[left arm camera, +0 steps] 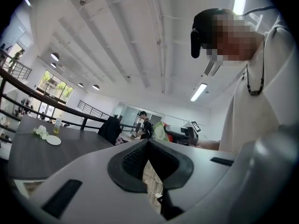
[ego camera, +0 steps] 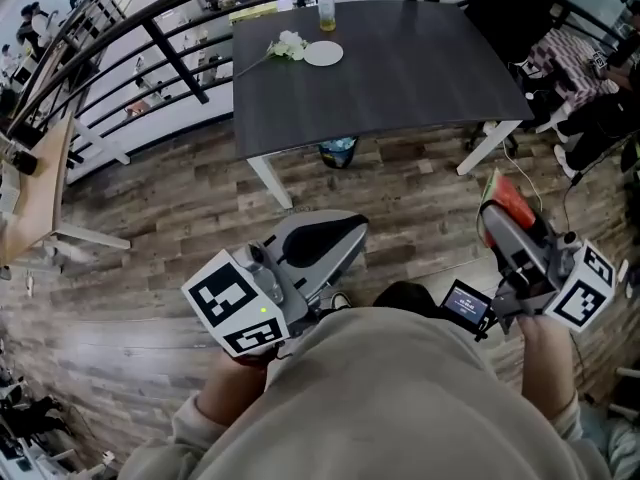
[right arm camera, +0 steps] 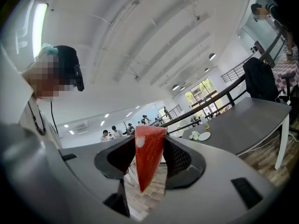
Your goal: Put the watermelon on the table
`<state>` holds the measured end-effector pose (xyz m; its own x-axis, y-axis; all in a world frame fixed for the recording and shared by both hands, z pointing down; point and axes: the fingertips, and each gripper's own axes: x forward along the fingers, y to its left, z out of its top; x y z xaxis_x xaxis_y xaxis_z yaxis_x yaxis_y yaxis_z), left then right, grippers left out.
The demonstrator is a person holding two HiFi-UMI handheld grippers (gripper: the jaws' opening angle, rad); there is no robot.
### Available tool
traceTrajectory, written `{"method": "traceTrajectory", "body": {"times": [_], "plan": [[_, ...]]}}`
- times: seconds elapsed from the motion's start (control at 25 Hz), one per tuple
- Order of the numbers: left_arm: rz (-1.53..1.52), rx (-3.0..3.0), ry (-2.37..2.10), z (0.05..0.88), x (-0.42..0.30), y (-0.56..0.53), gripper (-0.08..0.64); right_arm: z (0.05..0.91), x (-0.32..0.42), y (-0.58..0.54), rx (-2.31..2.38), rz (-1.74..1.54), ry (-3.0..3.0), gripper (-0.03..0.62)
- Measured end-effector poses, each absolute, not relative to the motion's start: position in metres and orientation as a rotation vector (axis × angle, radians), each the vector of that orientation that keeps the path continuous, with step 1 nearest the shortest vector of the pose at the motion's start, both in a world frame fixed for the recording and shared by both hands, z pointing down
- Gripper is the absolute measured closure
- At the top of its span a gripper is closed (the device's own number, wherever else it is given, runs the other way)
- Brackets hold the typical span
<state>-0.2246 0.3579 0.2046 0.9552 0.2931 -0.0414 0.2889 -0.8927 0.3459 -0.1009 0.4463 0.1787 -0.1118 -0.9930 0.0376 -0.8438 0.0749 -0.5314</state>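
A red wedge of watermelon with a green rind stands upright between the pads of my right gripper, which is shut on it. In the head view that gripper is at the right, over the wooden floor, short of the dark grey table. My left gripper is at the lower left, also over the floor. Its jaws meet at the tips with nothing between them. The table top lies ahead and to the right in the right gripper view.
On the table's far side are a white plate, white flowers and a bottle. A black railing runs behind it, and a dark chair stands at its right corner. A bin sits under the table. People stand farther back.
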Motion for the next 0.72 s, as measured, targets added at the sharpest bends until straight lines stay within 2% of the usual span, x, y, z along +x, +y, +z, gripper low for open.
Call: {"method": "traceTrajectory", "body": {"times": [0.2, 0.72], "plan": [[0.042, 2.685, 0.381, 0.233, -0.236, 0.337, 0.557, 0.174, -0.106, 0.418, -1.837, -0.627, 2.068, 0.394], [0.081, 2.712, 0.198, 0.235, -0.217, 0.277, 0.557, 0.188, -0.071, 0.324, -1.688, -0.732, 2.189, 0.394]]}}
